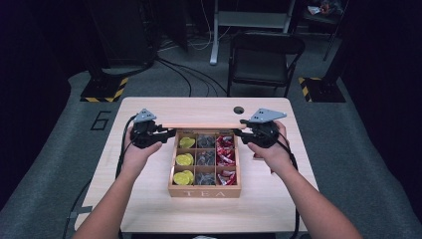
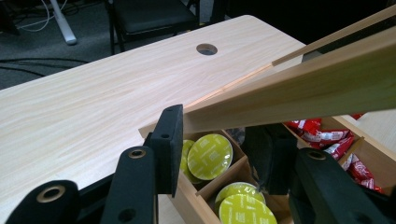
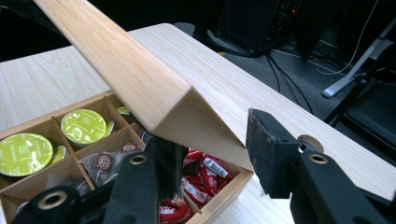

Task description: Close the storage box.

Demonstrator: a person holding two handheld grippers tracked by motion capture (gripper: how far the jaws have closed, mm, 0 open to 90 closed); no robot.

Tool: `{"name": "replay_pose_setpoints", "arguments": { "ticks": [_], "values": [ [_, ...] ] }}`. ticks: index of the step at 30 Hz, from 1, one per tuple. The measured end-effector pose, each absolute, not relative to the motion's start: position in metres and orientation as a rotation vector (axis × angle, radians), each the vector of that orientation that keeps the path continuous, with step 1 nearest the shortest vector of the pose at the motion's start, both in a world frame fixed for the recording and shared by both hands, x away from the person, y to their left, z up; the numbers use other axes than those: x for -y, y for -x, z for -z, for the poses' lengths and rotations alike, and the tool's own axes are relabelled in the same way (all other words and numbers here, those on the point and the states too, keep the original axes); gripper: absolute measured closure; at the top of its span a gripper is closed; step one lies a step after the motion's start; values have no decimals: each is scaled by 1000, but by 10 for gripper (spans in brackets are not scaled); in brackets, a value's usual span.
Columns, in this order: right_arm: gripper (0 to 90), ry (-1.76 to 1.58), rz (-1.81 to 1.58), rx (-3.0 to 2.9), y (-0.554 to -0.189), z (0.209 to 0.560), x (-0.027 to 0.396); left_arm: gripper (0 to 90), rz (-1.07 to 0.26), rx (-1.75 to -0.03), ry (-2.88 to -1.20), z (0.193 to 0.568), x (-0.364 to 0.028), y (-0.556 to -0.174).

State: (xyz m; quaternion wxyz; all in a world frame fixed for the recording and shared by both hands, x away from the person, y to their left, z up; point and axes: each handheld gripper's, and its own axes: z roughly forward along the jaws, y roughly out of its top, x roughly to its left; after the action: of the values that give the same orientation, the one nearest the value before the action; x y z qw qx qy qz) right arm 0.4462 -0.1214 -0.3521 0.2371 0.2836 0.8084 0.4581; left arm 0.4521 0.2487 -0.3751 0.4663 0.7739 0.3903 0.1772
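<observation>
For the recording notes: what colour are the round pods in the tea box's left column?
Yellow-green pods, best seen in the left gripper view.

bare forearms, no sleeves, left black handheld gripper (image 1: 166,133) and right black handheld gripper (image 1: 238,132) each topped with a grey three-cornered plate, black cables trailing, chunky matte black fingers (image 2: 169,144) with brass-ringed screw holes

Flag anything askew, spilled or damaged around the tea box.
Nothing stands out. The tea box sits square on the table, its lid raised between the two grippers, and the green capsules, dark sachets and red packets all lie inside their compartments.
</observation>
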Motion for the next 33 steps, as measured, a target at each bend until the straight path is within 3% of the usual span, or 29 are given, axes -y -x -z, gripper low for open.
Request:
{"name": "replay_pose_setpoints", "arguments": {
  "ticks": [19,33],
  "values": [
    [541,-780,-1240,-2196,-429,364,121,521,-425,-899,-1943,359,-253,-410],
    [539,-773,-1246,-2188,-417,375,124,584,-468,-887,-1939,360,-250,-397]
  ]
}}
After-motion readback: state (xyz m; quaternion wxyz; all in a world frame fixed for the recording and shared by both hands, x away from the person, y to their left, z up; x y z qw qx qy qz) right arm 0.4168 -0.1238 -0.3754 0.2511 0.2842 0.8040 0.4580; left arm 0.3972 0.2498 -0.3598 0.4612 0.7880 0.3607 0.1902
